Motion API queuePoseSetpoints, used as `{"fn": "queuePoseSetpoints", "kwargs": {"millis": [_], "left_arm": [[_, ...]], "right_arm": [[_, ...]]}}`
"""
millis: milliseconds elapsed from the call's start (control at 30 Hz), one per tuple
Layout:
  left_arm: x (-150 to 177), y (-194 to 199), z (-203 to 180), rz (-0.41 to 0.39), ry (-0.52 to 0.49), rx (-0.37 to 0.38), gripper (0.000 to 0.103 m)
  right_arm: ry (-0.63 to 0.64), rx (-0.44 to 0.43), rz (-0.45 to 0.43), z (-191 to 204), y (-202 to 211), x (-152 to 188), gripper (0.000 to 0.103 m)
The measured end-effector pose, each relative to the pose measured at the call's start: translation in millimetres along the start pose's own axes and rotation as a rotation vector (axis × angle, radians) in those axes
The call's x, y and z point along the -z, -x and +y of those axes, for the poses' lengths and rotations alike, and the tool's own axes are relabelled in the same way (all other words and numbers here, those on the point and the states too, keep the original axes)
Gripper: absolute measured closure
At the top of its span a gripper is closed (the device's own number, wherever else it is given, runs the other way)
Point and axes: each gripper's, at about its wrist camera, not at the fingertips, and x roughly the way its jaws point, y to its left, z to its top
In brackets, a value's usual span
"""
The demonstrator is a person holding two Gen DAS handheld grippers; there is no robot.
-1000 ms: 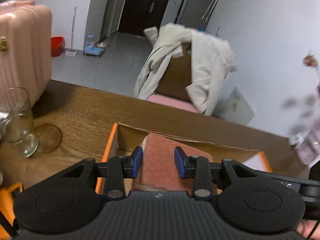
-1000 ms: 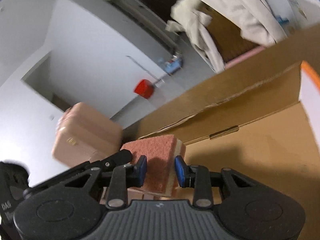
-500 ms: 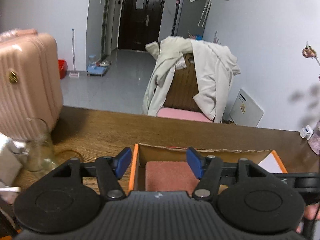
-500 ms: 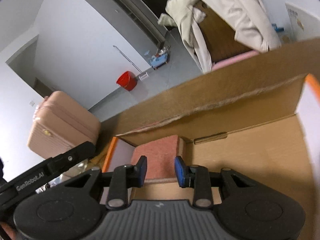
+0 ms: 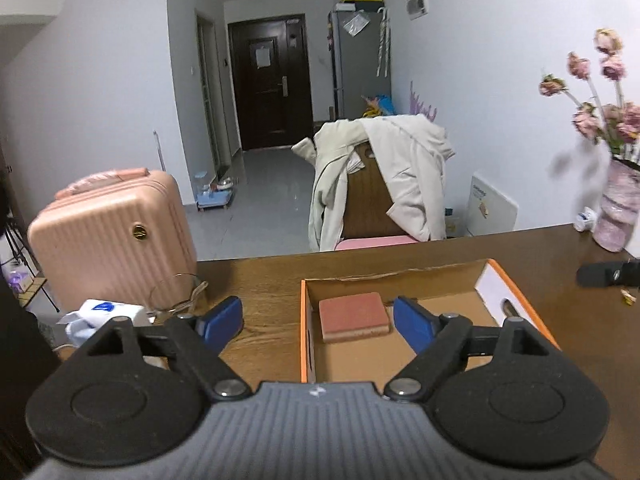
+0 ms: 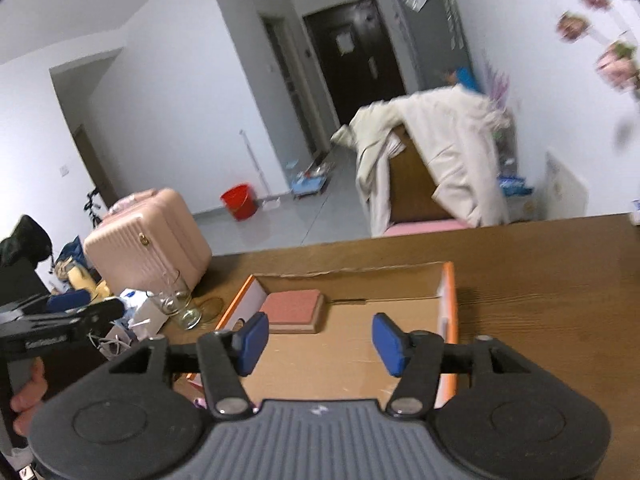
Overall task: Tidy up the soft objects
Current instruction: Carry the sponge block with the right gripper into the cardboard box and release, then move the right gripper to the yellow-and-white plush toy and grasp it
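A red scrub sponge [image 5: 353, 315] [image 6: 294, 309] lies flat in the far left corner of an open cardboard box with orange rims [image 5: 303, 320] [image 6: 449, 308] on the wooden table. My left gripper [image 5: 318, 326] hangs above and in front of the box, its jaws opening wide, with nothing between the blue pads. My right gripper [image 6: 318, 344] is also raised over the box's near side, its jaws opening and empty. The left gripper's body [image 6: 60, 322], held by a hand, shows at the left edge of the right wrist view.
A glass [image 6: 178, 300] and white wrappers [image 5: 102, 312] sit on the table left of the box. A pink suitcase [image 5: 112, 240] stands beyond. A vase of dried flowers [image 5: 616, 208] is at the far right. A chair draped with a cream coat [image 5: 384, 184] stands behind the table.
Both grippers let go of the sponge, which now lies in the box. Both drew back and up from the box with their jaws spreading apart.
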Motion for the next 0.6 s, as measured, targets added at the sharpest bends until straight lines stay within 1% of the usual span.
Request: {"fn": "queuePoseSetpoints", "kwargs": {"millis": [100, 167, 233, 333, 400, 433, 500, 600], "left_arm": [[4, 38, -5, -0.032, -0.027, 0.007, 0.014], [9, 61, -8, -0.059, -0.039, 0.014, 0.011], [15, 83, -8, -0.082, -0.039, 0.028, 0.01], [29, 111, -8, -0.116, -0.031, 0.045, 0.009], [42, 127, -5, -0.145, -0.022, 0.046, 0.007], [50, 135, -6, -0.164, -0.02, 0.032, 0.007], [67, 148, -6, -0.191, -0.027, 0.013, 0.007], [93, 163, -4, -0.209, -0.02, 0.011, 0.006]], "right_arm": [[0.011, 0.027, -0.033, -1, 41, 6, 0.044], [0.026, 0.037, -0.056, -2, 64, 14, 0.042], [0.049, 0.049, -0.085, 0, 88, 26, 0.038], [0.046, 0.058, -0.103, 1, 112, 44, 0.038], [0.038, 0.051, -0.115, 1, 126, 57, 0.038], [0.044, 0.055, -0.127, 3, 133, 65, 0.037], [0.074, 0.071, -0.148, 9, 147, 82, 0.036], [0.131, 0.083, -0.189, 20, 171, 111, 0.031]]}}
